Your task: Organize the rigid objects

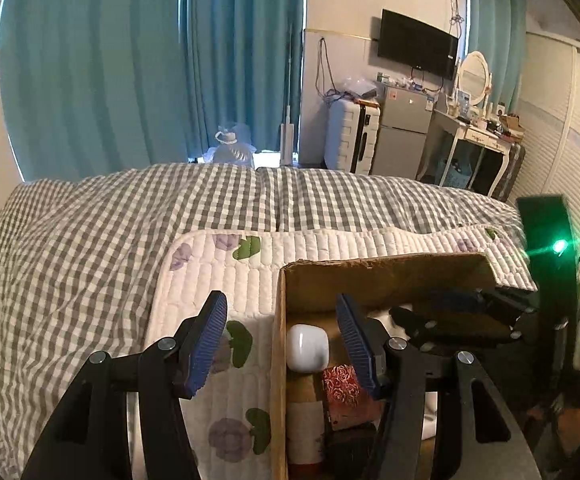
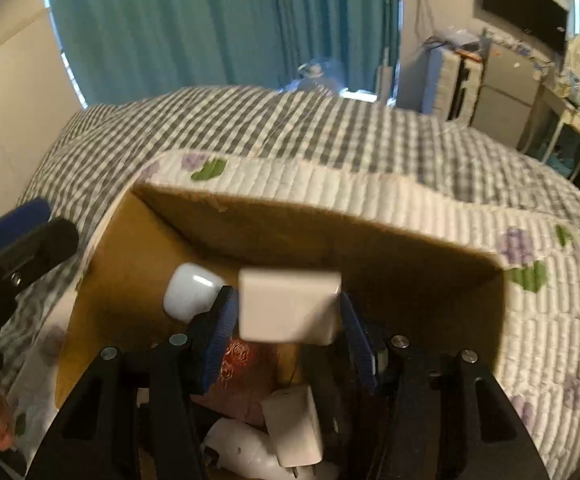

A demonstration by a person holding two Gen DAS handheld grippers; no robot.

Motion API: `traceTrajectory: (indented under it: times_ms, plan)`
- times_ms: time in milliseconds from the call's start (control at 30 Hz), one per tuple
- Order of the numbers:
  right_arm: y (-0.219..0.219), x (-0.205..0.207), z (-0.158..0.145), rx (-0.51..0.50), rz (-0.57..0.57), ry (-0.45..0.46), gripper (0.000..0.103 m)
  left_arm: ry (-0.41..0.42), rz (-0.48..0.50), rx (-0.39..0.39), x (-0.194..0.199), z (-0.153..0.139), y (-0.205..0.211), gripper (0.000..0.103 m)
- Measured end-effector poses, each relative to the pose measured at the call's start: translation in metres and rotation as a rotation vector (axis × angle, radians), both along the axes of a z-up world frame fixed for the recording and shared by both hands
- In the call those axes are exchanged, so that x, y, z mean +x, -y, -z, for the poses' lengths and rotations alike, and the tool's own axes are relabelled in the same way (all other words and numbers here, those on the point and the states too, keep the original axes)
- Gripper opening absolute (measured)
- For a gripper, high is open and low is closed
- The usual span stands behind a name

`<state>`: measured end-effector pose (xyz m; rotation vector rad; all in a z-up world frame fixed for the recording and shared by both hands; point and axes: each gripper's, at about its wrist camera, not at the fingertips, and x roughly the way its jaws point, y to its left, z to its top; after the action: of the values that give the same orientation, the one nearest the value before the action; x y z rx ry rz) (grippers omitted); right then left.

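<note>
A cardboard box (image 1: 386,272) sits on a quilted floral mat on the bed; it also shows in the right wrist view (image 2: 330,236). Inside lie a white earbud case (image 1: 307,347) (image 2: 190,290), a red patterned box (image 1: 342,388), a white charger (image 2: 296,426) and a white rounded object (image 2: 242,450). My right gripper (image 2: 288,314) is over the box, shut on a white square block (image 2: 288,306). It appears in the left wrist view (image 1: 442,308) inside the box. My left gripper (image 1: 284,344) is open, straddling the box's left wall, holding nothing.
A grey checked duvet (image 1: 110,232) covers the bed around the floral mat (image 1: 218,264). Teal curtains (image 1: 130,60), a suitcase (image 1: 350,136), a small fridge (image 1: 404,128) and a dressing table (image 1: 478,136) stand beyond the bed.
</note>
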<state>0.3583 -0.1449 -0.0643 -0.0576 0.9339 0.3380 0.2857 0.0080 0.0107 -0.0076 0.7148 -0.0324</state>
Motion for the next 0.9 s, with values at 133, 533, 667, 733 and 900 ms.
traceTrajectory:
  times_ms: [133, 533, 667, 733, 900]
  plan:
    - [0.016, -0.021, -0.032, -0.015, 0.047, 0.059, 0.053, 0.045, 0.002, 0.021, -0.024, -0.022, 0.003, 0.059]
    - [0.040, -0.168, -0.178, -0.134, 0.134, 0.385, 0.054, 0.291, 0.074, 0.015, -0.148, -0.114, 0.032, 0.059]
    - [0.050, -0.216, -0.198, -0.060, 0.144, 0.445, 0.057, 0.365, 0.078, 0.008, -0.190, -0.126, 0.032, 0.066]
    - [0.056, -0.240, -0.202, -0.026, 0.168, 0.477, 0.060, 0.393, 0.085, 0.003, -0.211, -0.125, 0.029, 0.072]
    - [0.054, -0.297, -0.190, 0.005, 0.175, 0.581, 0.092, 0.460, 0.052, 0.010, -0.246, -0.113, 0.024, 0.094]
